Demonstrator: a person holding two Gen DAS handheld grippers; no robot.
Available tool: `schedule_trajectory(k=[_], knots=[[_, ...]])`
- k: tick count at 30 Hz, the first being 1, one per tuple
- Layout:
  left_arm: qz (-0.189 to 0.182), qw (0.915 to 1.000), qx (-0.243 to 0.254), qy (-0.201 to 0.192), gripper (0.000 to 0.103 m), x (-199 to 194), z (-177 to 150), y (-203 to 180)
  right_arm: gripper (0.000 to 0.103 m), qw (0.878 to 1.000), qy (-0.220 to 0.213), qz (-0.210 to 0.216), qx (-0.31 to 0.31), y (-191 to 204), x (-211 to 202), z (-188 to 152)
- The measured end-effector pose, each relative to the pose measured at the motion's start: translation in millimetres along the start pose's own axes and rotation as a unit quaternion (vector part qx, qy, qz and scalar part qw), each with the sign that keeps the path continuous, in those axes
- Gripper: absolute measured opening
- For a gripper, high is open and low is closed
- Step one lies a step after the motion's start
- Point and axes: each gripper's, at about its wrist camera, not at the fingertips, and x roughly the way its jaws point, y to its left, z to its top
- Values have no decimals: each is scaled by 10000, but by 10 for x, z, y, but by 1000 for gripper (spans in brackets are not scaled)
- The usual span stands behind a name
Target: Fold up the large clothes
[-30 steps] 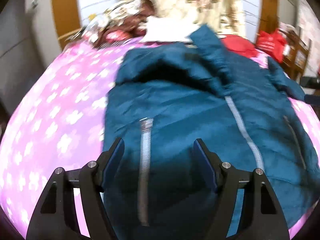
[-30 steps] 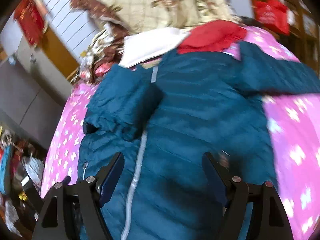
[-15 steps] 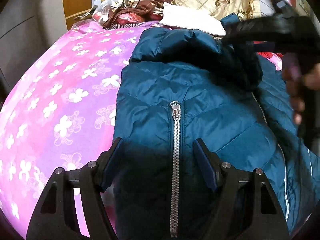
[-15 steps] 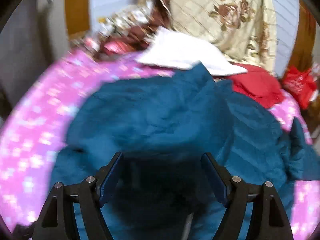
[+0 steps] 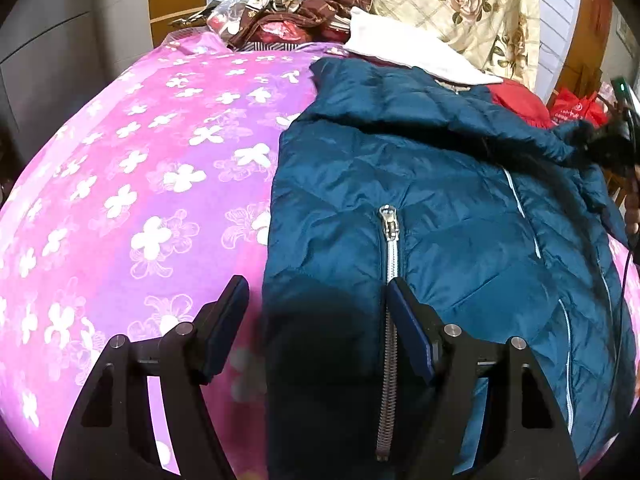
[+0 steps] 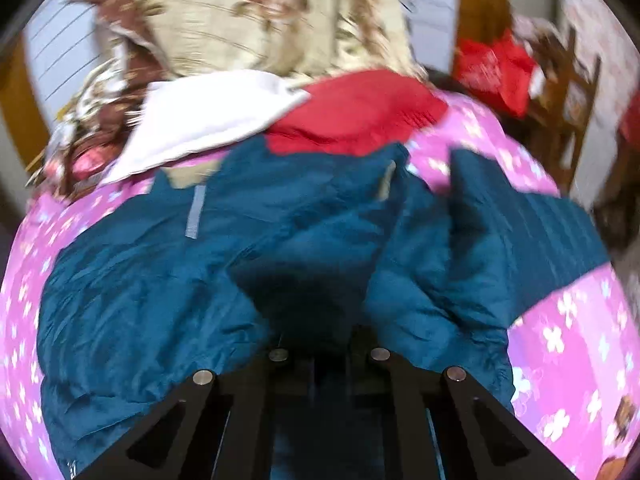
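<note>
Jacket work on the bed: the teal quilted puffer jacket fills the right half of the left wrist frame over the pink flowered bedsheet. Left gripper spread, straddling its side edge. Right gripper pressed together, pinching a padded fold. Soft, light, slippery shell; best taken at seams or hem.

Left wrist view: low and close above the teal padded jacket, facing along its pocket zipper toward the piled bedding. Right wrist view: pressed nearer still into the jacket, facing the same way, blurred. Shared: jacket, pink floral bedspread, white cloth.
</note>
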Motion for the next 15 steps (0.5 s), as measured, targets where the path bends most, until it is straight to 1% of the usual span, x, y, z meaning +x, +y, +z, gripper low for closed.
schedule_trajectory(k=[3,6,8,9,11,12,13,14,15], knots=[[44,10000,56,-7,72,31,-7,-37,8,9988,267,120,394,-248,280,-46],[192,9996,196,-56,72,44,-6,-89,8,9962,528,255,651,-346,536,-140],[225,9995,216,-38,72,62,9,-94,9,9939,544,430,863,-416,636,-195],[229,9995,196,-14,72,67,17,-91,12,9923,556,549,958,-449,647,-184],[204,9997,133,25,72,65,34,-81,19,9863,743,899,1169,-563,634,-157],[96,9999,86,59,72,53,44,-77,22,9832,818,1035,1260,-613,607,-172],[17,10000,49,84,72,34,45,-85,23,9776,872,1272,1435,-730,547,-158],[-65,9999,10,90,72,3,45,-92,28,9719,855,1488,1610,-880,444,-153],[-120,9999,-2,56,72,-40,42,-113,35,9698,806,1550,1702,-995,342,-154]])
